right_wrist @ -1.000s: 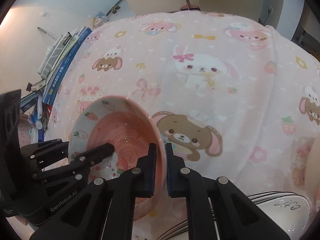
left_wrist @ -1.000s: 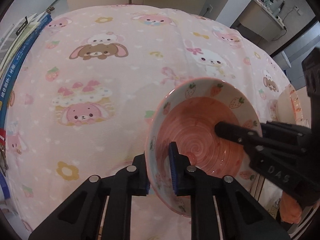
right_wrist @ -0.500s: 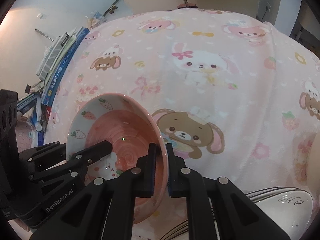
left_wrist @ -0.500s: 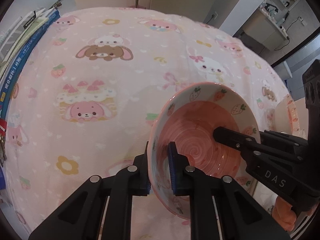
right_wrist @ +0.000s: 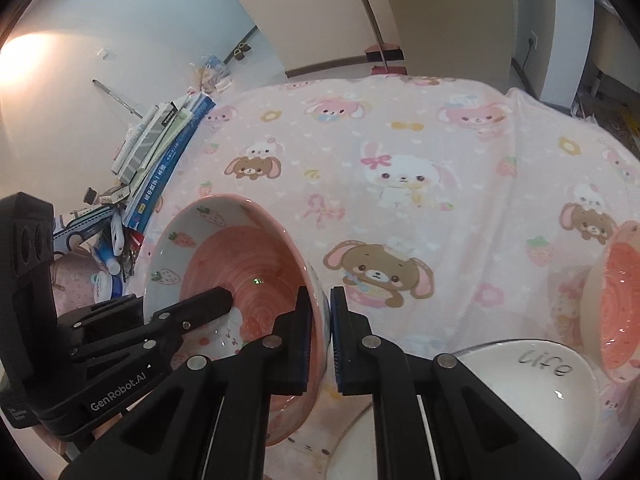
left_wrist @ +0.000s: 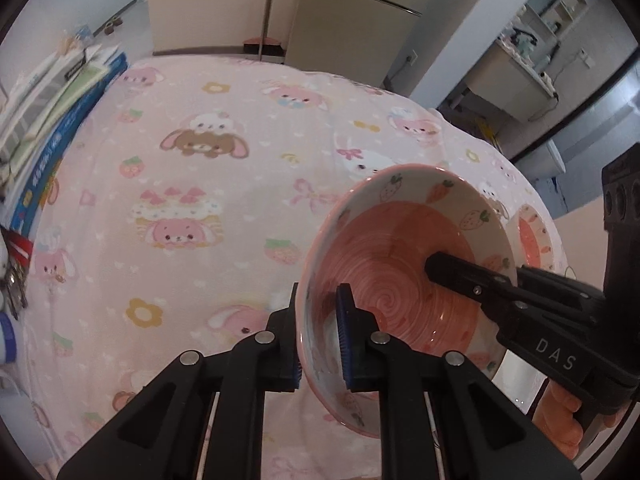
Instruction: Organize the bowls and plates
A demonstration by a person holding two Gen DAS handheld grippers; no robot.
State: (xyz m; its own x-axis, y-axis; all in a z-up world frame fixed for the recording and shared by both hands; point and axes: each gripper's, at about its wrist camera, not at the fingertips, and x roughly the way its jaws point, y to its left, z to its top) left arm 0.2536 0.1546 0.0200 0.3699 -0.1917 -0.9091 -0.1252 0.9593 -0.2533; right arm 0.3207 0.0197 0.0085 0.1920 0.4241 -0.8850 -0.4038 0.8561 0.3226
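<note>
A pink bowl (left_wrist: 404, 264) with a spiral inside and strawberries on its rim hangs above the pink cartoon cloth, held from two sides. My left gripper (left_wrist: 320, 340) is shut on its near-left rim, and my right gripper (right_wrist: 320, 336) is shut on the opposite rim of the same bowl (right_wrist: 240, 256). Each view shows the other gripper reaching into the bowl. A second pink bowl (right_wrist: 616, 300) sits at the right edge, behind a white plate (right_wrist: 520, 392) marked "life". That second bowl (left_wrist: 534, 236) peeks out behind the held one.
The table is covered by a pink cloth (left_wrist: 200, 200) with bunnies and bears. Books (right_wrist: 168, 148) and small clutter are stacked along its left side. A fridge (left_wrist: 360, 16) and a broom stand beyond the far edge.
Both grippers have risen together with the bowl, which now hangs higher above the cloth. More of the room, the white plate and the second bowl has come into view.
</note>
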